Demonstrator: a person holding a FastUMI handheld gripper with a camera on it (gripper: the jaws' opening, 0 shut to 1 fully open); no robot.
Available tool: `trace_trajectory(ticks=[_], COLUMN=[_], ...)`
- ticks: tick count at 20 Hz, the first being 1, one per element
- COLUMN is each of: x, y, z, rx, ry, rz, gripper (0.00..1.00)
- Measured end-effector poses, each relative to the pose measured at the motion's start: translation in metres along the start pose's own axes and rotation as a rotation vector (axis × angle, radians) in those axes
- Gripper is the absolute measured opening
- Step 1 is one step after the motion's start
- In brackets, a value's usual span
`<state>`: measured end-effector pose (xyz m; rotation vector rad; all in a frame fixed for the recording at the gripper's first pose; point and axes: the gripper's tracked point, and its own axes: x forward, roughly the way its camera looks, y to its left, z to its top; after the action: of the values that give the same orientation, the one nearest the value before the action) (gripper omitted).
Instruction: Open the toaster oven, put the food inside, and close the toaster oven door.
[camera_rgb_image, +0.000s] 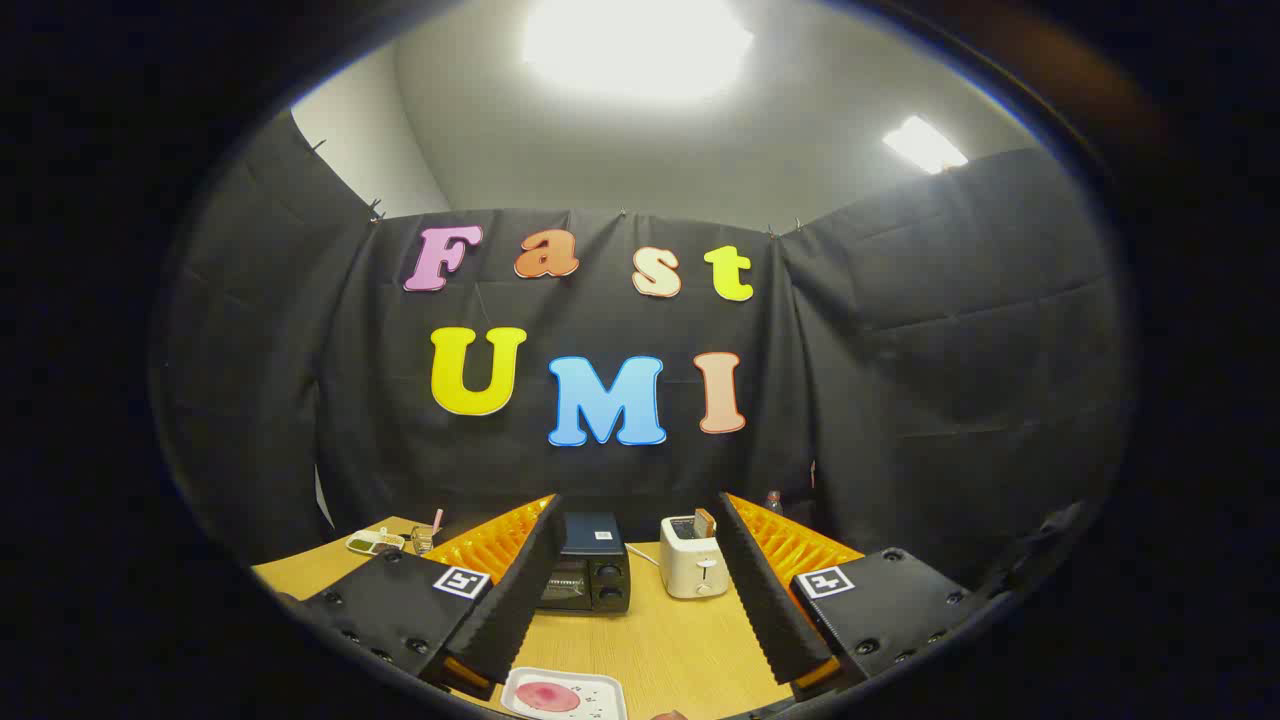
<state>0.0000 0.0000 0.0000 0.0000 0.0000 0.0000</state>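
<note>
Nothing done yet: toaster oven (588, 578) beyond the wide-open, empty fingers (636, 585) looks closed, food (547, 696) between them untouched.

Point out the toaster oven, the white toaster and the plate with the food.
toaster oven (590, 575): gripper view, its front with the knobs, beyond the open tongs (640, 610).
white toaster (692, 568): gripper view, its front face.
plate (610, 690): gripper view, bare rim beside the pink food.
</note>
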Motion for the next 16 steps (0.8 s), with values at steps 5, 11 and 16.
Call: trace_trajectory(ticks=[5,11,16], x=[0.001,0.001,0.006], y=[0.008,0.016,0.022], z=[0.000,0.003,0.005], rx=[0.000,0.009,0.018], ry=[0.001,-0.005,-0.009], rz=[0.011,0.018,0.022], gripper=[0.96,0.95,0.96])
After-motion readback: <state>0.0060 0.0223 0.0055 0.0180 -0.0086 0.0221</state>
